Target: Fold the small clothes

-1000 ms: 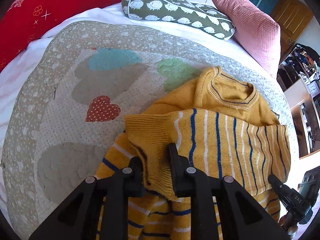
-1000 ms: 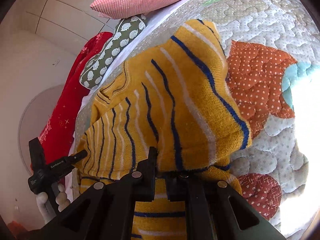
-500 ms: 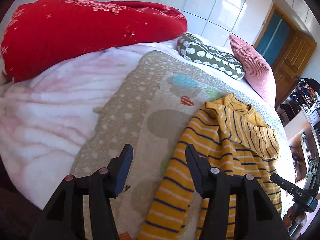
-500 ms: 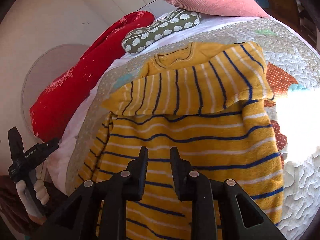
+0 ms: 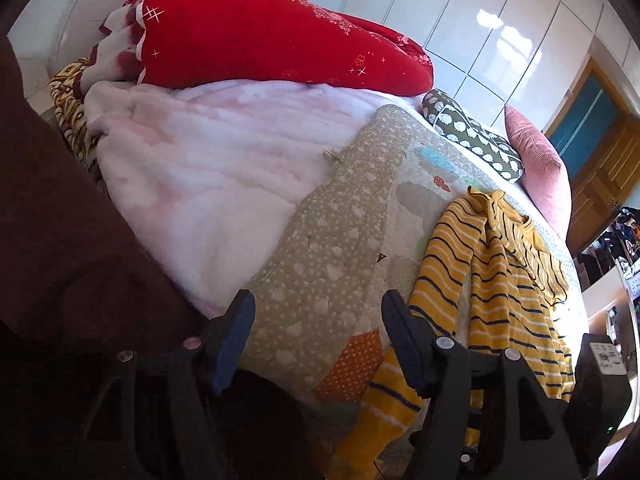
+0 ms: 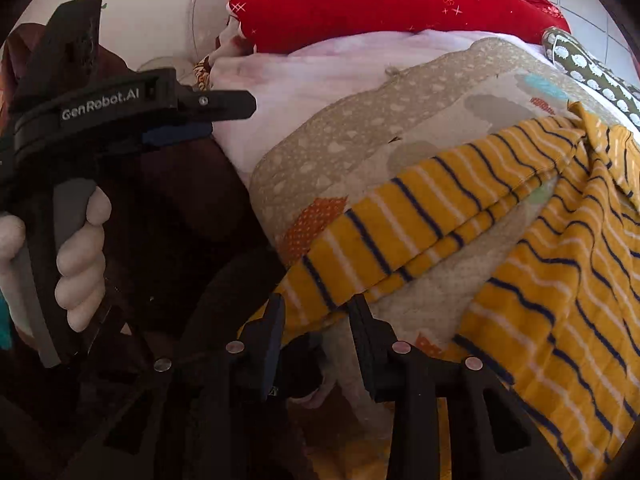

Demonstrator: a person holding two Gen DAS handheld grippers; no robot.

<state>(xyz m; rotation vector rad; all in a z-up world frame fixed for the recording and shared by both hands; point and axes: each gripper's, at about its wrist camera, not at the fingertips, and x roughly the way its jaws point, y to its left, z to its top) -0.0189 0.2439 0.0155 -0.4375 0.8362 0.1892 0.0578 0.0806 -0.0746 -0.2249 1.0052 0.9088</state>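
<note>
A small yellow sweater with navy and white stripes [image 5: 504,280] lies on the quilted bed cover [image 5: 340,248], one sleeve folded across its chest and the other sleeve [image 6: 400,232] stretched out toward the bed's near edge. My left gripper [image 5: 316,320] is open and empty, low at the bed's edge, left of that sleeve; it also shows from the side in the right wrist view [image 6: 224,116]. My right gripper [image 6: 316,320] is open, its jaws on either side of the sleeve's cuff [image 6: 312,288] without closing on it.
A red bolster [image 5: 260,32] lies on a pink fleece blanket [image 5: 208,168] at the left. A green patterned pillow [image 5: 472,136] and a pink cushion [image 5: 540,168] sit at the head of the bed. A wooden door [image 5: 600,152] and shelves are at the right.
Both grippers let go of the folded sleeve, opened and pulled back to the bed's near edge. The right gripper swung left to the other sleeve's cuff.
</note>
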